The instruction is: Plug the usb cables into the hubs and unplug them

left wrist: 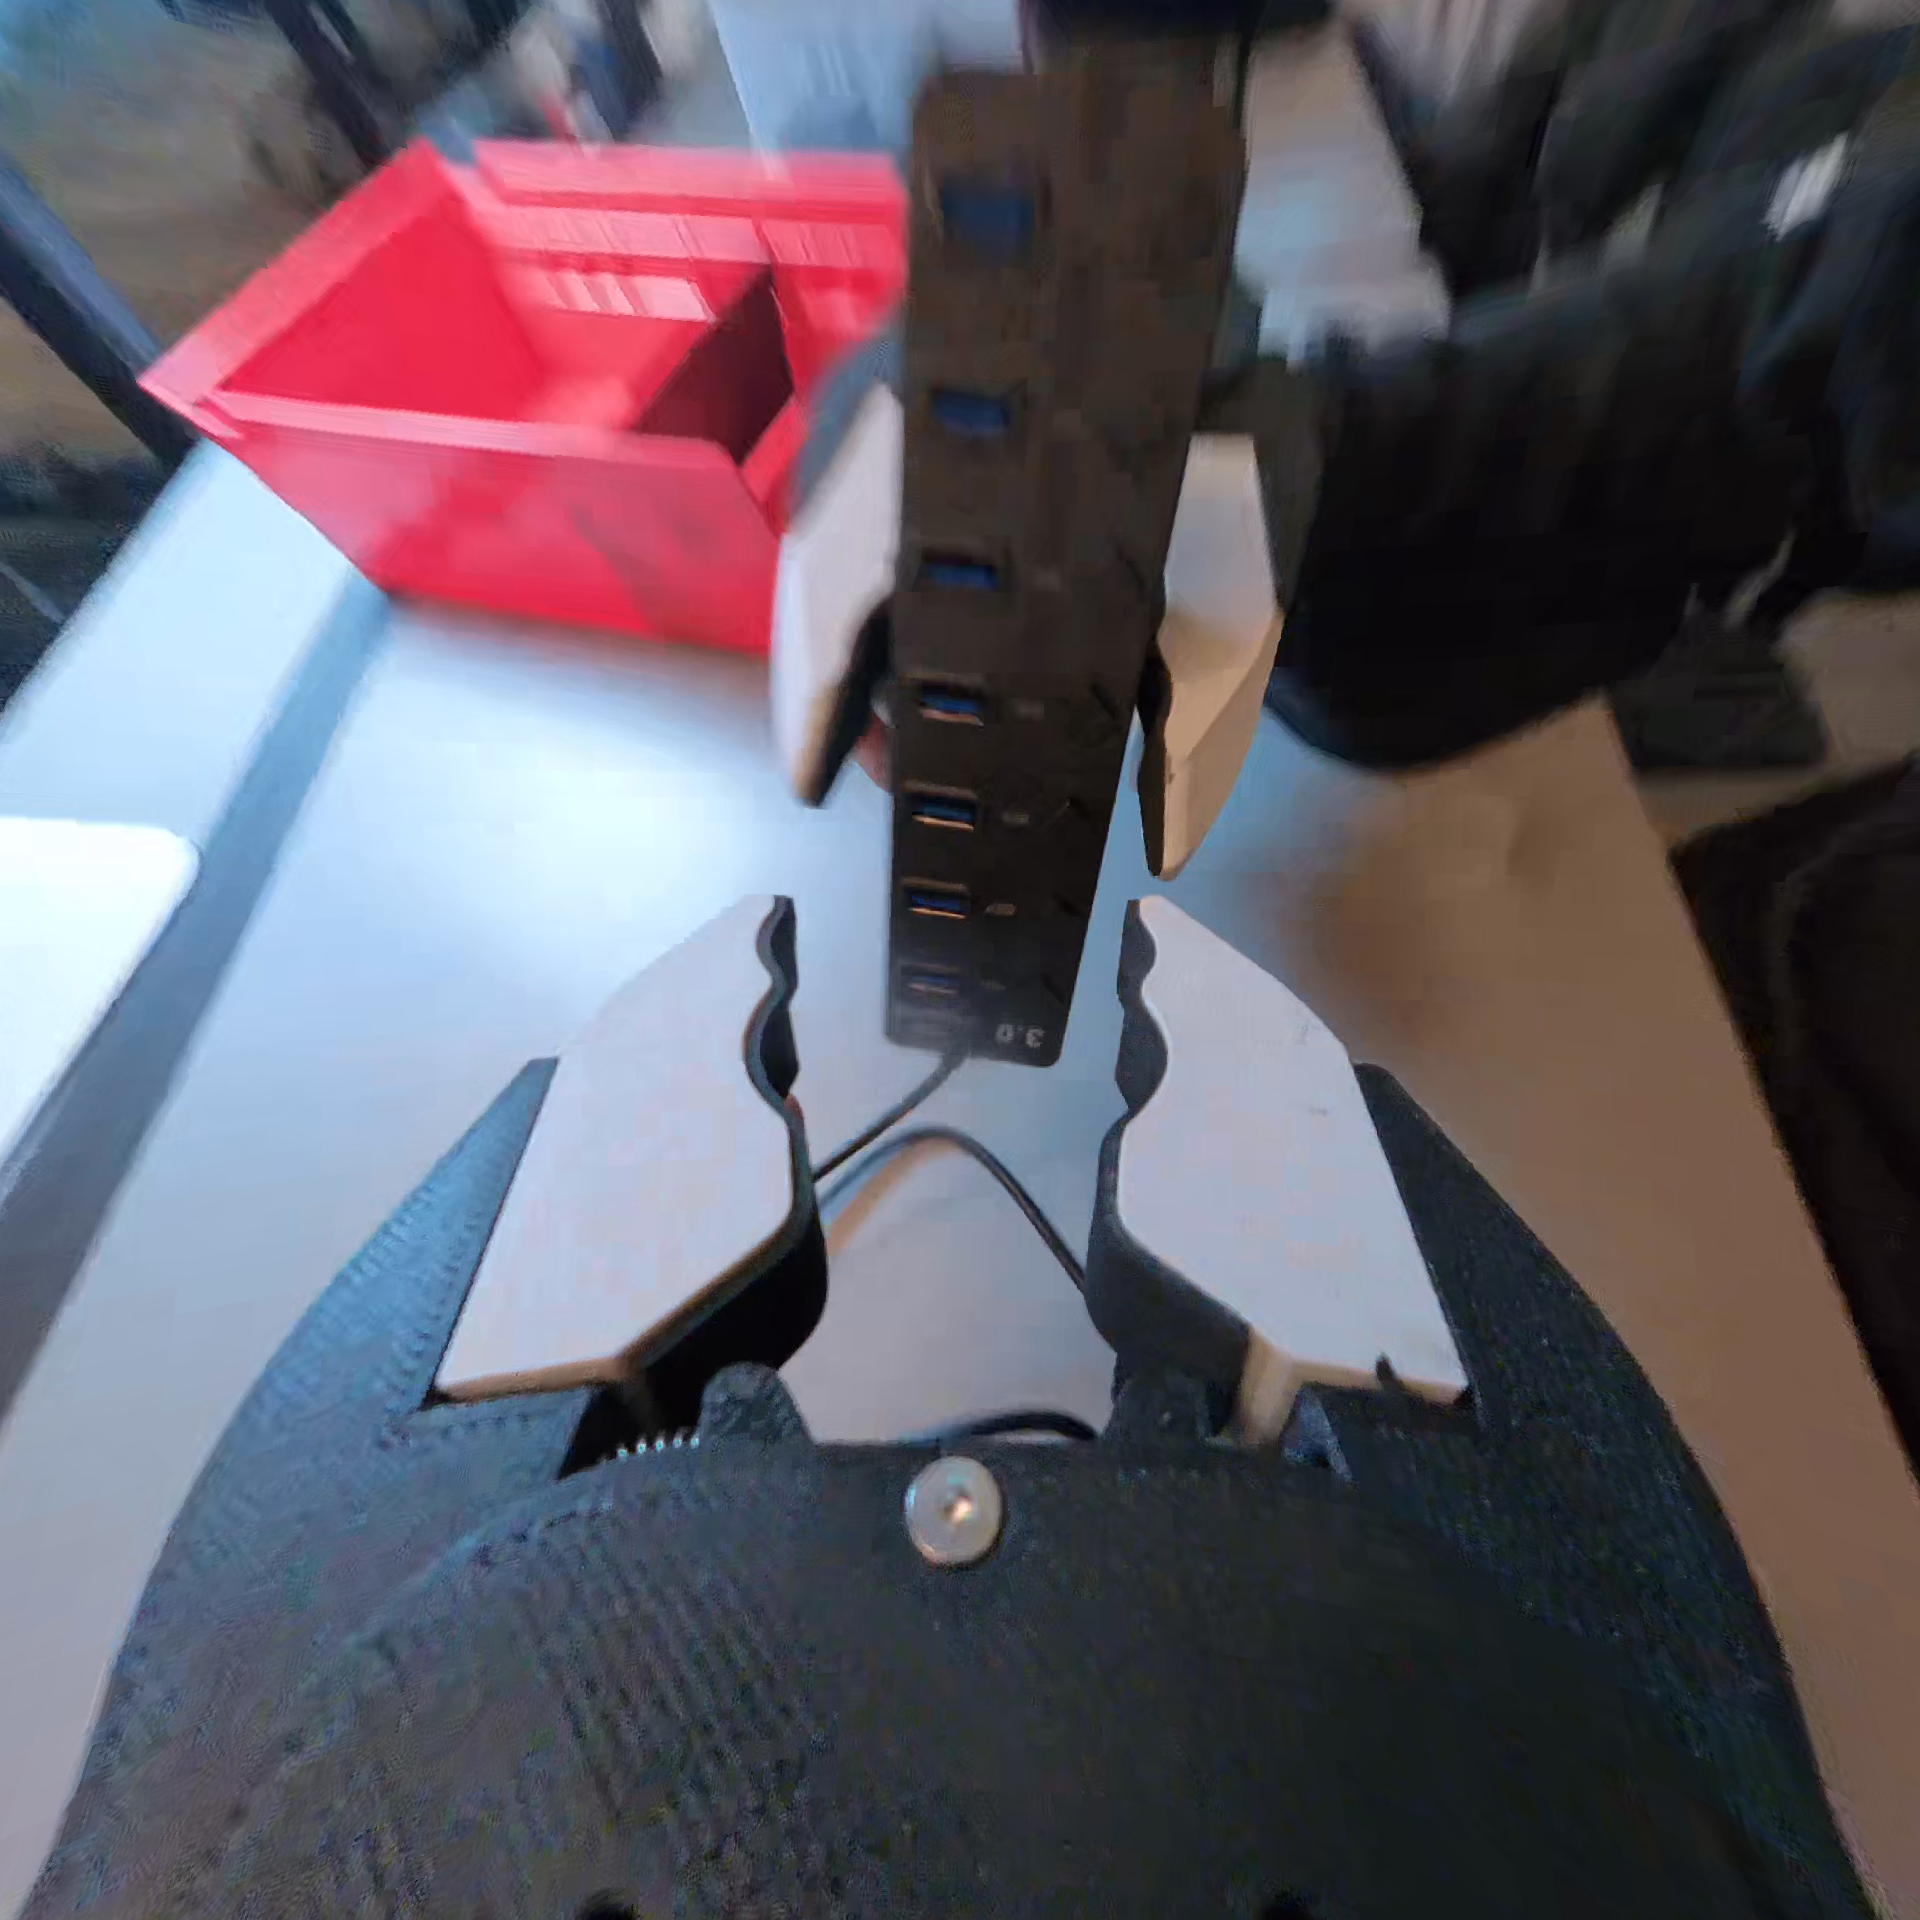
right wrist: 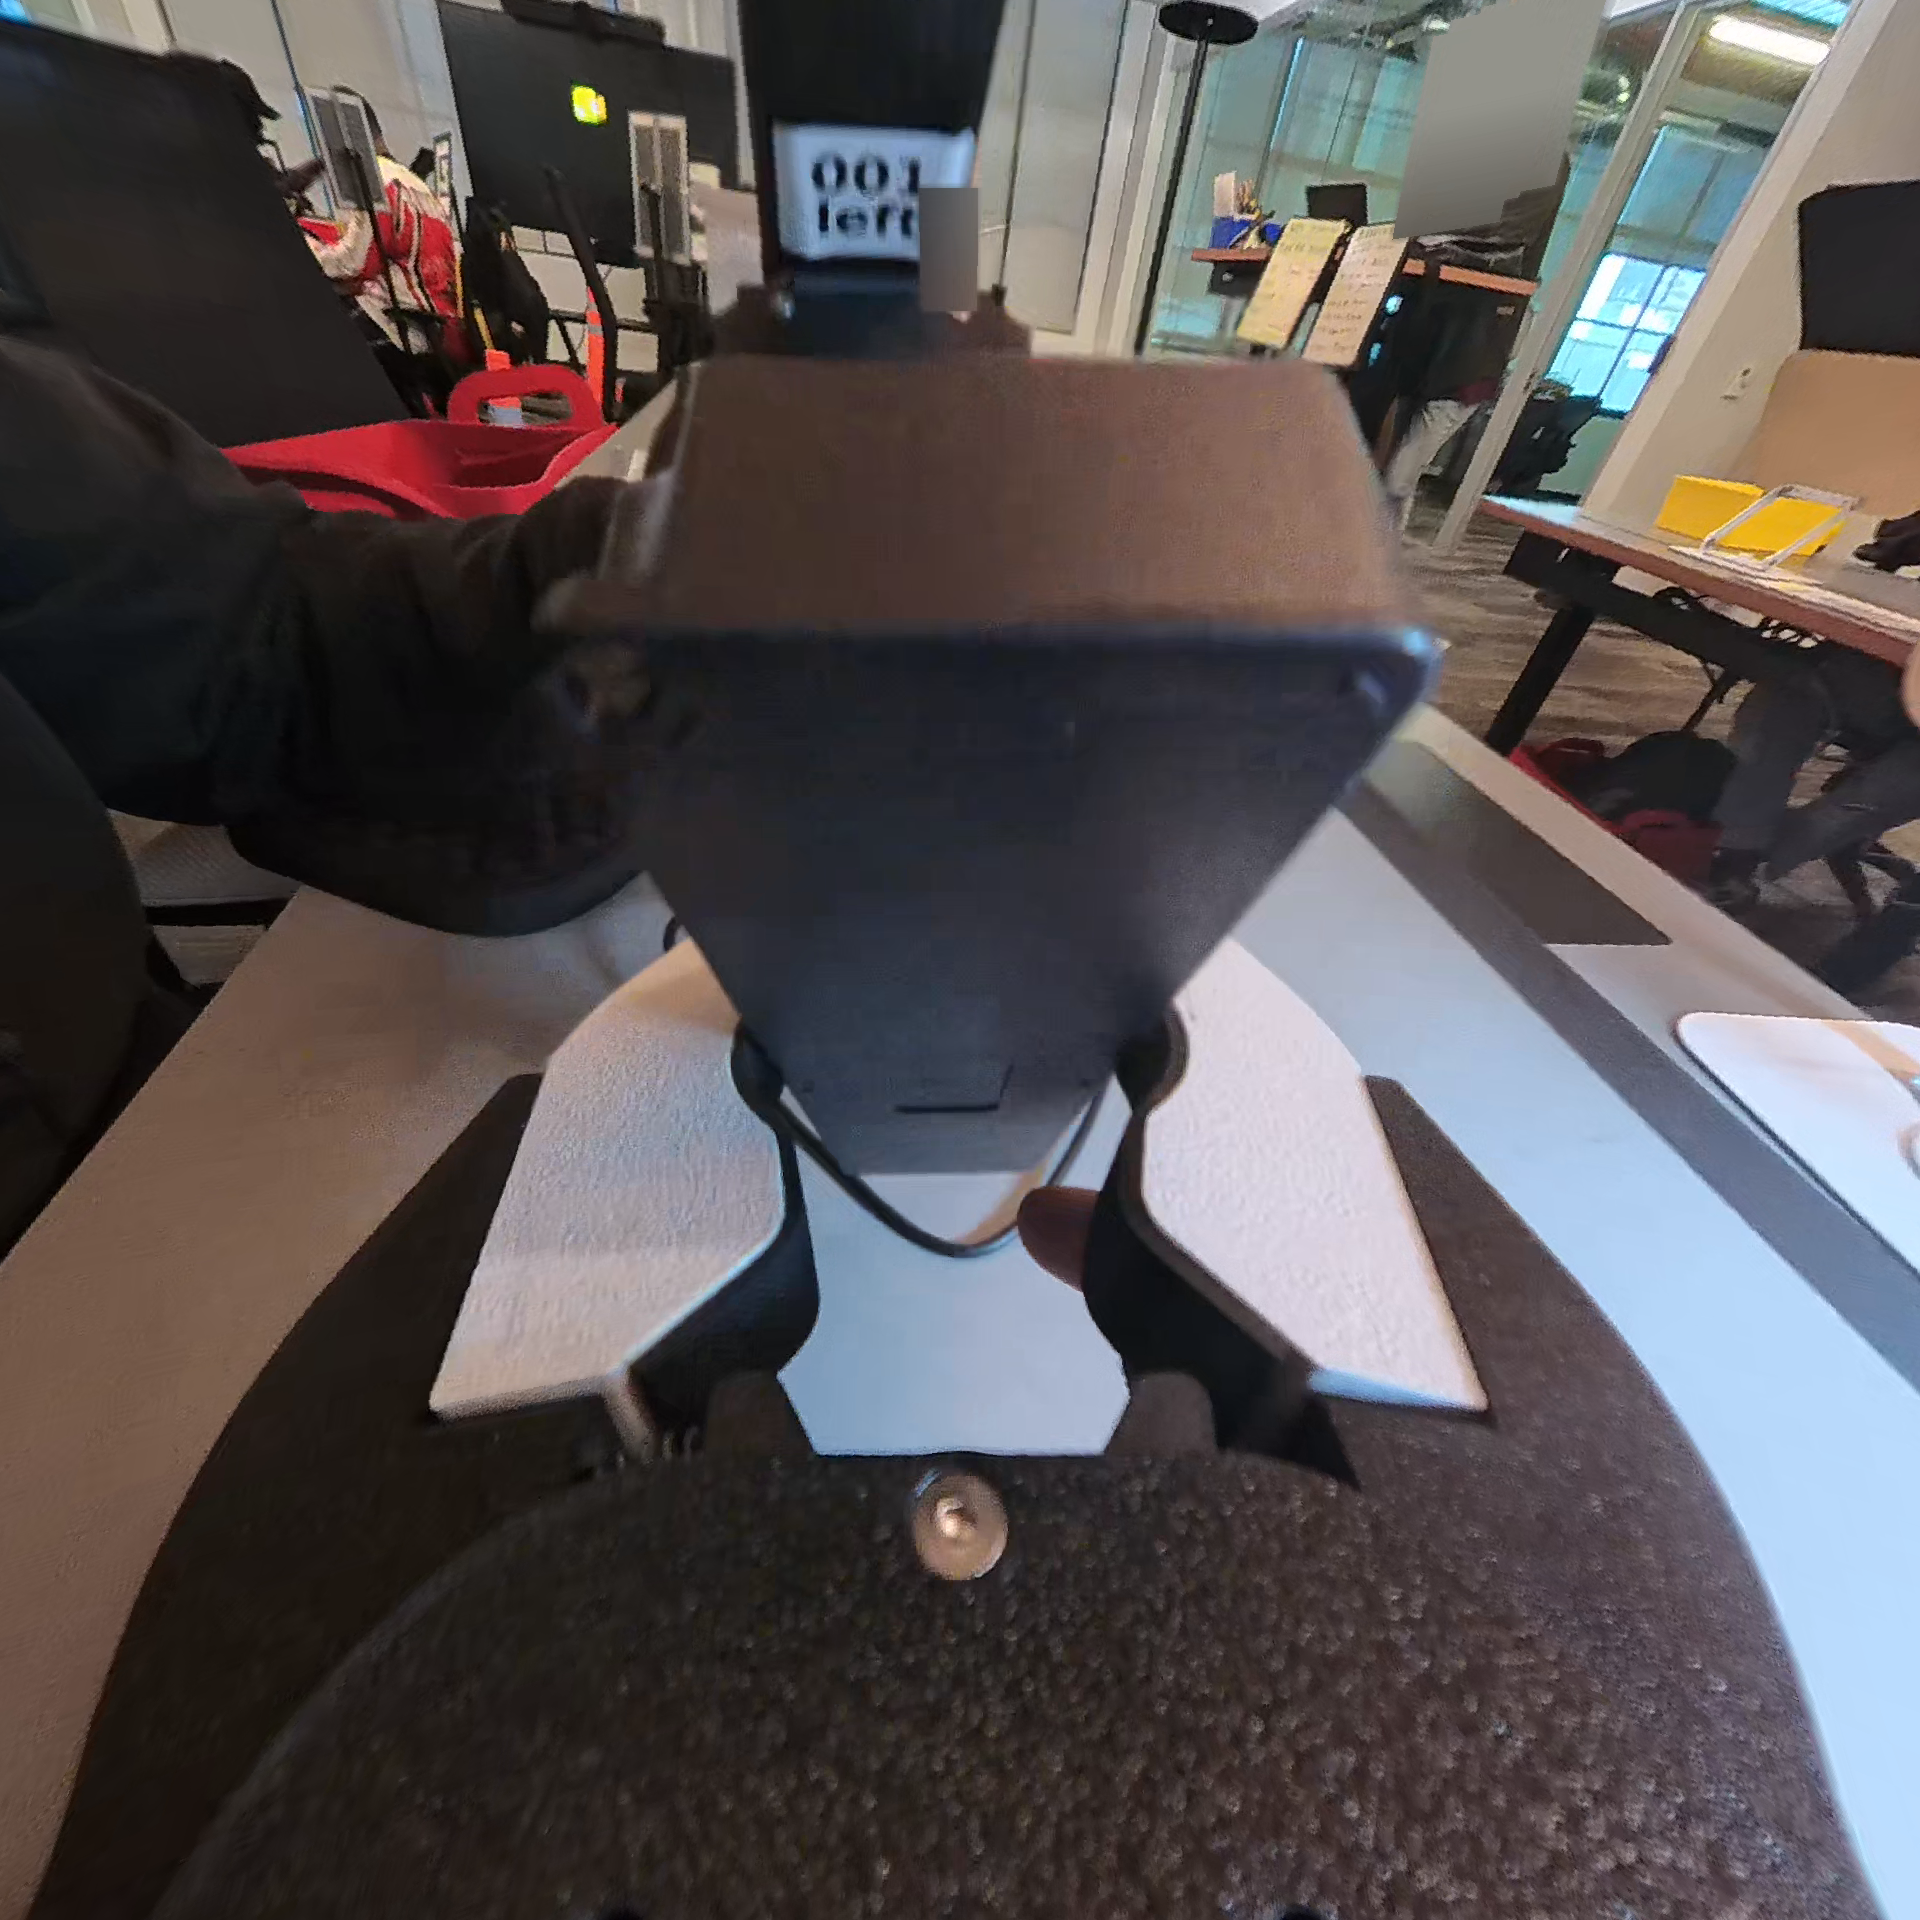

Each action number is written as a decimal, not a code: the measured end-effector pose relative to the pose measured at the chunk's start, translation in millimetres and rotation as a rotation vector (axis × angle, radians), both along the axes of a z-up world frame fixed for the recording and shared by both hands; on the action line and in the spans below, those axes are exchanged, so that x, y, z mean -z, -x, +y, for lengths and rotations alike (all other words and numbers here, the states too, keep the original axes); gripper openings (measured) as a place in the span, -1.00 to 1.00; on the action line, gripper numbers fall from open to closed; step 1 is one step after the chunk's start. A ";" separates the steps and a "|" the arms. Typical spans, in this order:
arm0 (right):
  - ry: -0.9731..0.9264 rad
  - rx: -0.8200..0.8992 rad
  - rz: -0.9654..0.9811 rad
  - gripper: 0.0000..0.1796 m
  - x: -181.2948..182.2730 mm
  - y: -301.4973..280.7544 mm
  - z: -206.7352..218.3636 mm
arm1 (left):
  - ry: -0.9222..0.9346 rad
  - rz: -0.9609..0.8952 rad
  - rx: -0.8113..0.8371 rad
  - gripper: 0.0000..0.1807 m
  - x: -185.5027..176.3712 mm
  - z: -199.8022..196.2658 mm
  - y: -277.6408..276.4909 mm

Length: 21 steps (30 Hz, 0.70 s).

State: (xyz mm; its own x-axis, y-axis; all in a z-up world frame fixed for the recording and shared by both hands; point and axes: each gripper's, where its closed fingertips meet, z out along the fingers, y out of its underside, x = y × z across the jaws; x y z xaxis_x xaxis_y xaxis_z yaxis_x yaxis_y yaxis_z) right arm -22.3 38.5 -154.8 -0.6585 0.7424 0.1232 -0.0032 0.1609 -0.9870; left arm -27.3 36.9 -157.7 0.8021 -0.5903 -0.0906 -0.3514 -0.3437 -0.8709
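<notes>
A long black USB hub (left wrist: pixel 1023 582) with several blue ports stands nearly upright above the white table (left wrist: pixel 499 935). My right gripper (left wrist: pixel 997 810) is shut on its sides about halfway up. A thin black cable (left wrist: pixel 997 1164) hangs from the hub's lower end. My left gripper (left wrist: pixel 956 914) is open and empty, its tips on either side of the hub's lower end without touching it. In the right wrist view the hub's back (right wrist: pixel 987 727) fills the middle, clamped in the right gripper (right wrist: pixel 951 1039), with the cable (right wrist: pixel 862 1195) looping below. The left gripper's body (right wrist: pixel 862 104) shows behind the hub.
A red bin (left wrist: pixel 499 468) stands on the table beyond the hub; it also shows in the right wrist view (right wrist: pixel 416 468). A white pad (left wrist: pixel 73 935) lies at the table's edge. A dark-sleeved arm (right wrist: pixel 312 644) reaches in. Another table holds a yellow box (right wrist: pixel 1725 514). The tips of both grippers are at nearly the same place.
</notes>
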 end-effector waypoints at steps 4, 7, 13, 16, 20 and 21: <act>0.014 0.062 0.037 -0.29 -20.8 -5.9 24.2 | -0.235 -0.119 -0.249 -0.42 -79.5 -27.7 80.5; 0.024 0.114 0.058 -0.29 -30.1 -12.8 42.2 | -0.177 -0.027 -0.468 -0.45 -78.4 -64.4 161.2; 0.033 0.168 0.046 -0.29 -21.8 -9.6 54.6 | 0.395 0.249 -0.754 -0.55 48.3 -141.4 300.5; 0.026 0.171 0.036 -0.29 -15.0 -3.2 50.8 | 0.566 0.361 -0.767 -0.59 99.8 -160.3 324.5; 0.031 0.167 0.004 -0.29 -3.0 0.9 47.5 | 0.640 0.430 -0.780 -0.60 123.8 -155.4 345.8; 0.032 0.169 -0.002 -0.29 -0.7 1.4 47.6 | 0.647 0.427 -0.790 -0.59 125.5 -152.5 350.5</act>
State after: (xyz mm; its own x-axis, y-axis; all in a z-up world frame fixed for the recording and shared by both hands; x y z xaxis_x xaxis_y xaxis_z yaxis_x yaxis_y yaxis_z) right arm -23.7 86.0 -154.1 -0.5243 0.8460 0.0969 0.0228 0.1277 -0.9916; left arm -377.8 -115.7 -283.2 0.9503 0.0381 -0.3090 -0.0613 -0.9502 -0.3056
